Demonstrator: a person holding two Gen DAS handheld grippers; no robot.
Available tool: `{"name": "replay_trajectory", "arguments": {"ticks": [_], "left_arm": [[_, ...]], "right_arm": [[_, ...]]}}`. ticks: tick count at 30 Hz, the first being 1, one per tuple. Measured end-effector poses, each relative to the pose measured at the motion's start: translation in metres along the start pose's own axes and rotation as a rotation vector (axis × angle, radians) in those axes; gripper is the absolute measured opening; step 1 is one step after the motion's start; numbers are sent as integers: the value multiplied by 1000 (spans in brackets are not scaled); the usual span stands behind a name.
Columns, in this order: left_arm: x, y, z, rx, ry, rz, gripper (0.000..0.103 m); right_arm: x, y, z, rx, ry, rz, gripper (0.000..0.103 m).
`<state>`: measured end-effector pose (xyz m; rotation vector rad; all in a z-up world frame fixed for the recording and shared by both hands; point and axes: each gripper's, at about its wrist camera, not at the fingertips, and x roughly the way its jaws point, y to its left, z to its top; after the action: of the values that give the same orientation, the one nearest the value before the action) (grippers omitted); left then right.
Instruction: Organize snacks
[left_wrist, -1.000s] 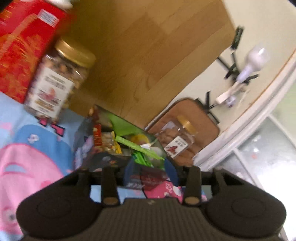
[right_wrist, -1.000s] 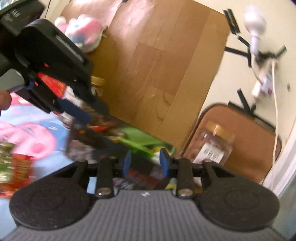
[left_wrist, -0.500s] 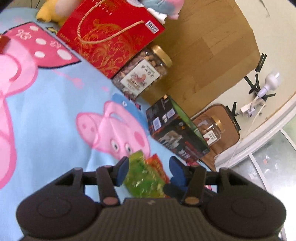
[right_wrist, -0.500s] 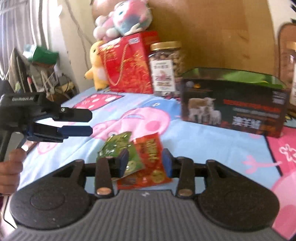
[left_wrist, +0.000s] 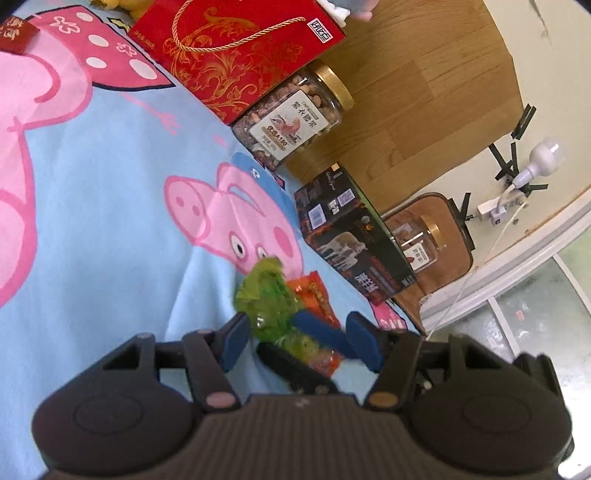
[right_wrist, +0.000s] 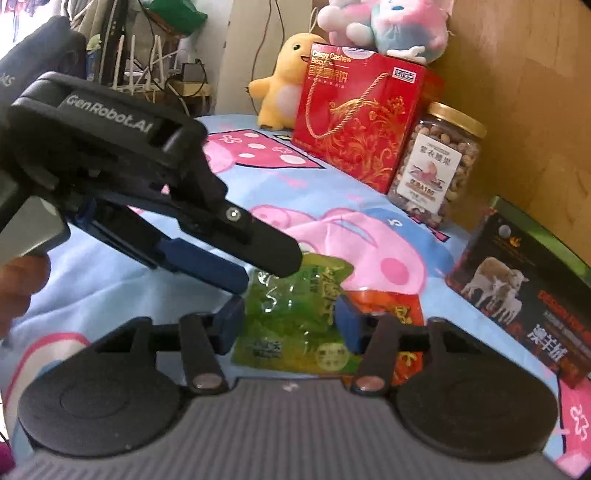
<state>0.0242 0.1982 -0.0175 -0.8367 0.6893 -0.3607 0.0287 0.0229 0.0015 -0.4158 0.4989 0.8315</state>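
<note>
A green snack packet (left_wrist: 271, 295) (right_wrist: 291, 317) and an orange-red snack packet (left_wrist: 314, 291) (right_wrist: 391, 310) lie side by side on the blue cartoon-pig blanket (left_wrist: 110, 221). My left gripper (left_wrist: 299, 338) is open with its jaws either side of the green packet; in the right wrist view it (right_wrist: 266, 273) comes in from the left over the packet's far edge. My right gripper (right_wrist: 286, 325) is open, its jaws straddling the green packet's near part. The open dark snack box (left_wrist: 351, 236) (right_wrist: 524, 284) stands beyond the packets.
A nut jar (left_wrist: 295, 118) (right_wrist: 436, 166) and a red gift box (left_wrist: 236, 48) (right_wrist: 362, 122) stand against a wooden board. A second jar (left_wrist: 421, 240) sits past the dark box. Plush toys (right_wrist: 280, 88) sit at the back.
Both grippers have swung away from the open dark box down to the blanket. They now close in on the green and orange packets from two sides.
</note>
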Motion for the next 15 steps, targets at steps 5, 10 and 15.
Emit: {"name": "replay_trajectory", "arguments": {"ticks": [5,10,15], "left_arm": [[-4,-3,-2,-14,-5,-24,66],[-7,-6,-2,-12,-22,-8,72],[-3,-3,1,-34,-17,2,75]], "right_arm": [[-2,-1,-10,106,5,28,4],[-14,-1,-9,121,-18,29,5],[-12,-1,-8,55,-29,-30,66]]}}
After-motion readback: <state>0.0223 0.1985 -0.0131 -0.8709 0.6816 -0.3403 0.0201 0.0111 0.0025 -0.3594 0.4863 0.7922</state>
